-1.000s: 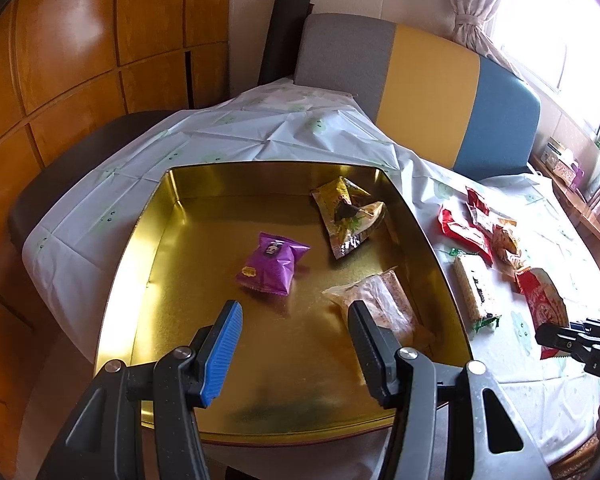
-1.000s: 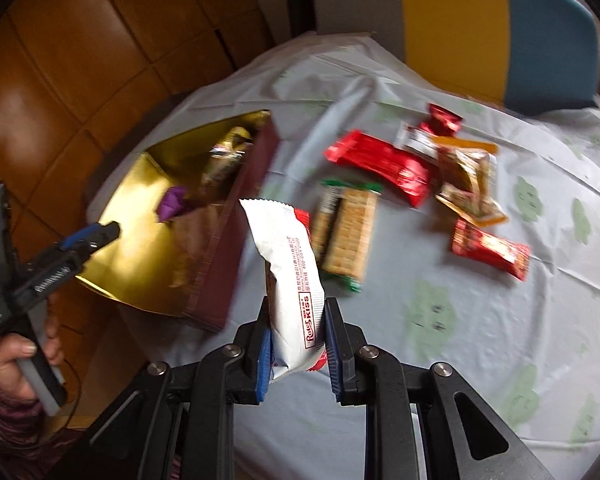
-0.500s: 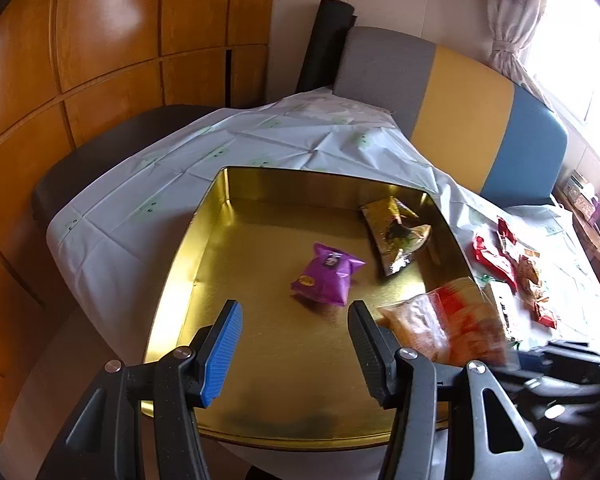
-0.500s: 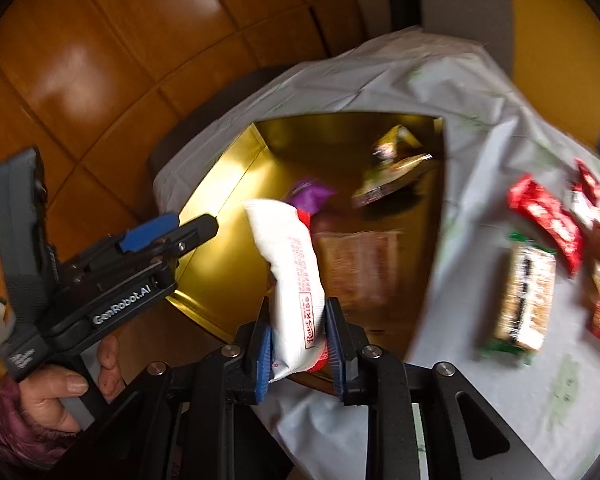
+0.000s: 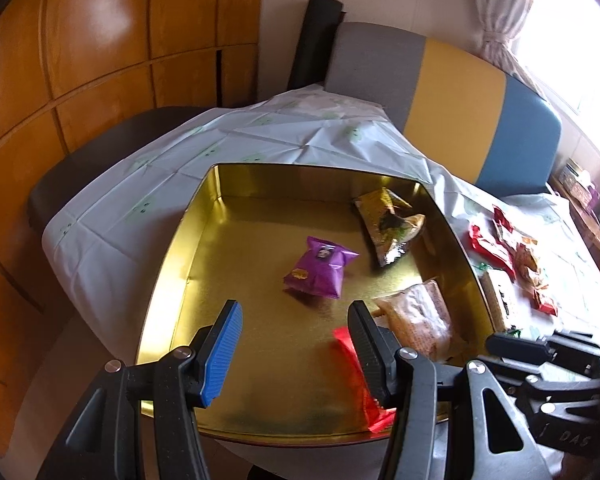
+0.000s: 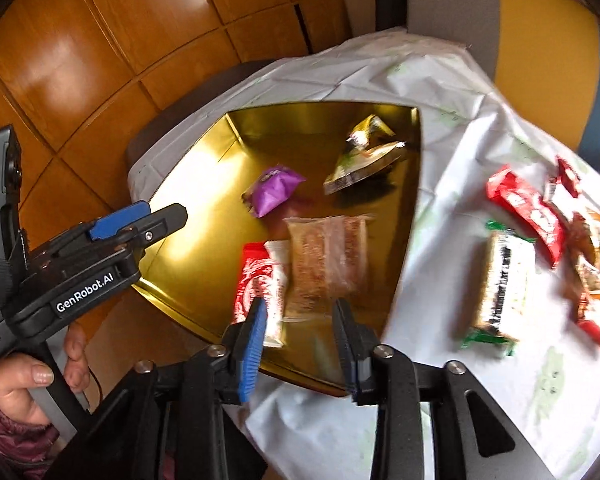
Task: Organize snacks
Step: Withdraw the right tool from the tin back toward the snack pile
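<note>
A red-and-white snack pack (image 6: 260, 284) lies in the gold tin tray (image 6: 404, 240), beside a clear cracker pack (image 6: 324, 264). My right gripper (image 6: 300, 320) hangs just above the tray's near edge; its jaws are opening and nothing is between them. In the left wrist view the same pack (image 5: 356, 380) shows as a red blur behind one finger. My left gripper (image 5: 296, 320) stands open over the tray (image 5: 172, 264), holding nothing. A purple pack (image 5: 320, 268) and a yellow-green pack (image 5: 392, 220) lie further in.
More snacks lie on the white tablecloth right of the tray: a red bar (image 6: 528, 208), a green-edged cracker pack (image 6: 504, 284) and several small packs. A grey, yellow and blue bench back (image 5: 452, 96) stands behind the table. A hand (image 6: 24, 380) holds the left gripper.
The right gripper carried the red-and-white pack leftward over the tray, then spread its jaws; the pack dropped into the tray. The left gripper stayed open in place.
</note>
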`<state>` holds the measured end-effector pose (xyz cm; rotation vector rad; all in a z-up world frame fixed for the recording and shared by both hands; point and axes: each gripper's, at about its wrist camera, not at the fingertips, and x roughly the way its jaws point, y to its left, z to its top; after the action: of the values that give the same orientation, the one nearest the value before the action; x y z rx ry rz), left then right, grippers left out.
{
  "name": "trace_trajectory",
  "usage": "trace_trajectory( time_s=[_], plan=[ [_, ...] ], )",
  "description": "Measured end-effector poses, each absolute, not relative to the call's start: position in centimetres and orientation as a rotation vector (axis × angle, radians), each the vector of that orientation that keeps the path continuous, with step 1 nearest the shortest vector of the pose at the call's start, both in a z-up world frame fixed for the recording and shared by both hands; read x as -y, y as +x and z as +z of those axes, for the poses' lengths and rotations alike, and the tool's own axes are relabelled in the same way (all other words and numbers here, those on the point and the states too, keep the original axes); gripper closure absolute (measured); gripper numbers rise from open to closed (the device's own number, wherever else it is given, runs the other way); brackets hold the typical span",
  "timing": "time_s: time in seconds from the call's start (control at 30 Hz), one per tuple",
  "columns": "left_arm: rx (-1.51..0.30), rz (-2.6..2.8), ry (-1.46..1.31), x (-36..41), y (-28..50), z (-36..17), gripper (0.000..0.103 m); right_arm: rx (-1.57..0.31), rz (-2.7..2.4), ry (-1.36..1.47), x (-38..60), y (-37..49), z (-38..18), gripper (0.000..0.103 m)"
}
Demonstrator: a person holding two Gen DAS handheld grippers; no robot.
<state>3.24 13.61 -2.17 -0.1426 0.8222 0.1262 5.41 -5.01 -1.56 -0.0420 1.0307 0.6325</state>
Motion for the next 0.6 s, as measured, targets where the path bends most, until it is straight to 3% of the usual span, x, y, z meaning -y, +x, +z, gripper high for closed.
trace_trajectory(
  time_s=[0.2,0.27,0.6],
  plan=[
    [-0.809,0.106,-0.100,-12.0,3.0,-1.6,0.047,-0.954,0.564,-0.083,7.7,4.5,0.1,0.051],
    [-0.809,0.097,-0.090,-11.6,2.9,-1.6,0.047,-0.929,0.528,-0.097,8.7,4.5,0.6,0.043],
    [-0.818,0.047,-0.053,-9.5,3.0,-1.4,0.047,-0.912,0.359,-0.115,15.9,5.1,1.2,0.035]
  ],
)
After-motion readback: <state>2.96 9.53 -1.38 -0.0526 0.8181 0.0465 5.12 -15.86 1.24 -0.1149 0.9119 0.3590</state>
